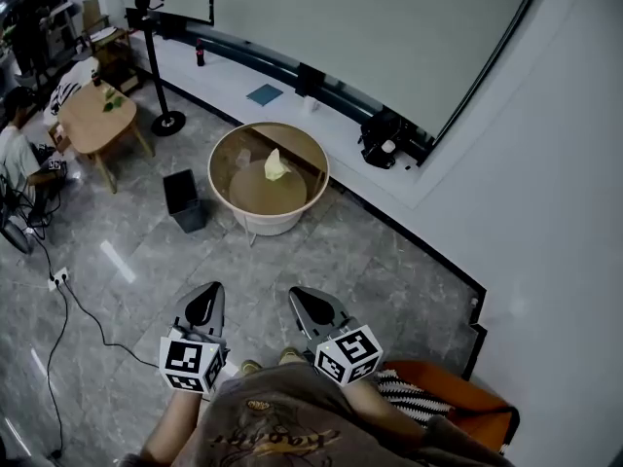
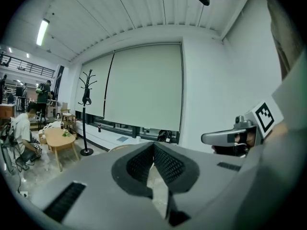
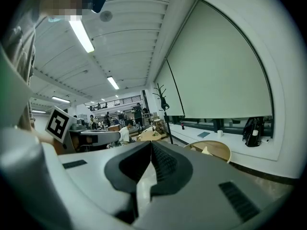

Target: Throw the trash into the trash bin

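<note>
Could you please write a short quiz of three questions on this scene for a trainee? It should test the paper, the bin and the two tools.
1. Multiple choice: in the head view, where does the black bin stand?
A) on the floor, left of the round table
B) on the table
C) right of the table

2. True or false: the crumpled paper is already in the bin.

3. Fill in: the jaws of the left tool and the right tool are both ____, with nothing between them.

Key:
1. A
2. False. It lies on the table.
3. shut
</note>
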Tool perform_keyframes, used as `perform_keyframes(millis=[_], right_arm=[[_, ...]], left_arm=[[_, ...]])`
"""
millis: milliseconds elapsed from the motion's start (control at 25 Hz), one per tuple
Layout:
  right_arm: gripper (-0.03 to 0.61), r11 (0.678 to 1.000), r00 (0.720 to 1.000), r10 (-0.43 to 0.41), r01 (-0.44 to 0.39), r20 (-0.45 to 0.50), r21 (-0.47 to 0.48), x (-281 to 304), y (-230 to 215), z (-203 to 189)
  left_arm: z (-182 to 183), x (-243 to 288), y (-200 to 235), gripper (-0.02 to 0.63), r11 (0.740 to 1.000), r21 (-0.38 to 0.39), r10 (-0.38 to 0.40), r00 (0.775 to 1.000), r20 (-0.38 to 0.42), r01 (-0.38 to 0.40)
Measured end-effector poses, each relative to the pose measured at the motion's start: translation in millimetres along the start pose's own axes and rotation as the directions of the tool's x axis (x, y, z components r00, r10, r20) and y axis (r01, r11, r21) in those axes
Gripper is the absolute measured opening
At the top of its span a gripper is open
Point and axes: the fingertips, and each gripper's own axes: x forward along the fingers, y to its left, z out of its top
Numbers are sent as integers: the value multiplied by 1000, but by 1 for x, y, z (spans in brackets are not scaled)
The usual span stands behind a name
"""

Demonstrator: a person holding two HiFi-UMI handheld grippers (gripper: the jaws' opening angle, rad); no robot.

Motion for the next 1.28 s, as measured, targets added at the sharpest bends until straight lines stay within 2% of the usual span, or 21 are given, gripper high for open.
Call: perform_keyframes(millis=[240,440,720,1000,1280], right_arm=[[20,999,999,-40,40,-1,22,6,6,-20],[19,1000,1000,-28,28,1,9,20,22,-16],[20,1000,1000,-23,23,-10,8,50,21,-16],[19,999,1000,-25,25,-8,26,84,7,-12],[19,999,999,-38,38,-16,24,118,-25,-3]], left_arm=[[-11,-11,14,17,1000,-21,-24,1000,-9,24],[-11,-13,28,17,999,-32,-31,999,-23,31],[-6,1,55,17,1000,-13,-22,1000,-2,22],[-5,23,78,17,999,-33,-14,1000,-22,13],[1,66,94,17,999,-27,-35,999,-28,34]])
